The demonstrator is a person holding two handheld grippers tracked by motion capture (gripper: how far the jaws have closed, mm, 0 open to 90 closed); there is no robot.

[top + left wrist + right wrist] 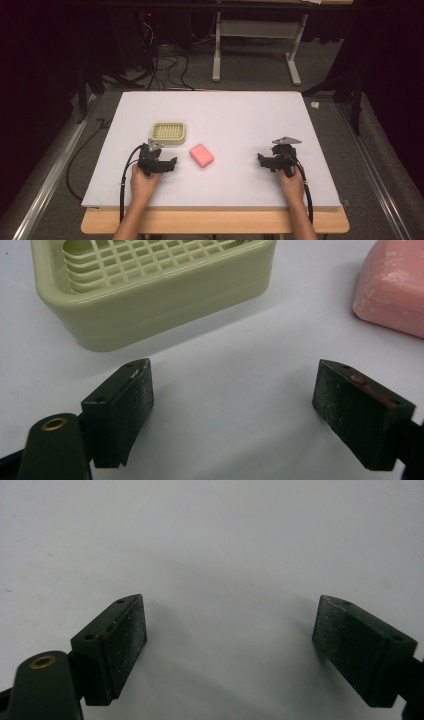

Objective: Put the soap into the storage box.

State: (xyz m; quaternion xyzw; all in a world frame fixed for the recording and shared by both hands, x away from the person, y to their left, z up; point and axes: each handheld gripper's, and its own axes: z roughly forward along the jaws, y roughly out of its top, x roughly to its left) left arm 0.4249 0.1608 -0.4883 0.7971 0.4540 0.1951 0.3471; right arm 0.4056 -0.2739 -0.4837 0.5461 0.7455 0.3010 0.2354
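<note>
On the white-topped table point(220, 110), a pale green plastic soap dish with a grid insert point(169, 132) sits just left of a pink rectangular bar of soap point(202, 155); they lie near each other without touching. The left tongs point(172, 164) rest spread wide and empty just short of the dish, and the right tongs point(261, 160) rest equally wide and empty, well apart from both. The soap looks slick, so an off-centre pinch would likely let it squirt free or shove the light dish away.

Each black gripper point(172, 162) trails a black cable; bare forearms, no sleeves.
</note>
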